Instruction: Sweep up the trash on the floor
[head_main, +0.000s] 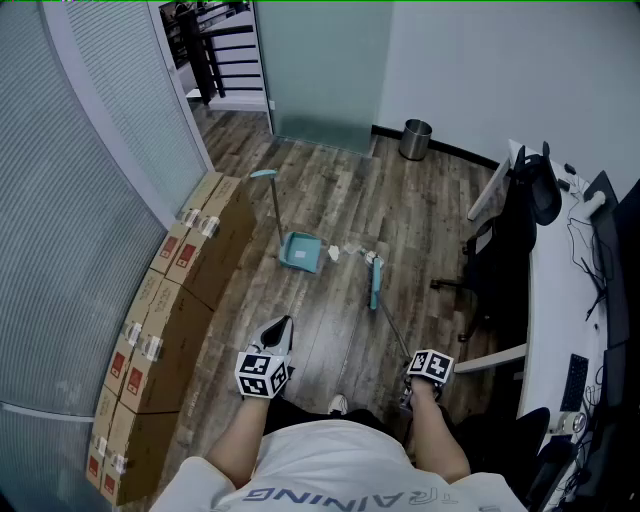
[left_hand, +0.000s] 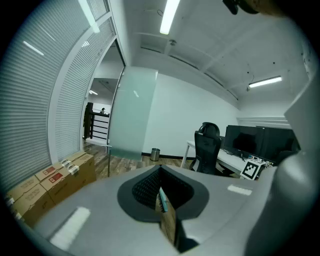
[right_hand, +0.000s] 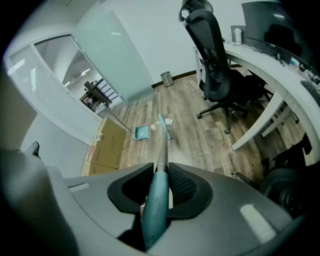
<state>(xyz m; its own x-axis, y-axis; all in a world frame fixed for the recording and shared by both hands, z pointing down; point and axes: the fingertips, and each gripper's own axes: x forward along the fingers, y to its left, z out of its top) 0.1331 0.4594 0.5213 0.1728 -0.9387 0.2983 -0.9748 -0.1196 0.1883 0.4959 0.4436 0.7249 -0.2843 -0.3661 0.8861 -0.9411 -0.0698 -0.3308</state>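
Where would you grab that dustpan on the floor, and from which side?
Probably the teal grip topping its long handle, approached level from the near side by the free left gripper, once opened: the dustpan stands with that handle upright.

Your head camera looked steeply down on the floor (head_main: 330, 200). Your left claw (left_hand: 161, 192) camera faced roughly level across the room; right claw (right_hand: 159, 172) camera tilted down. All three shared the boxes (head_main: 185, 290) and bin (head_main: 415, 138).

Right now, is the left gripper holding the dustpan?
No, the dustpan stands by itself, apart from the left gripper, whose jaws are shut on nothing.
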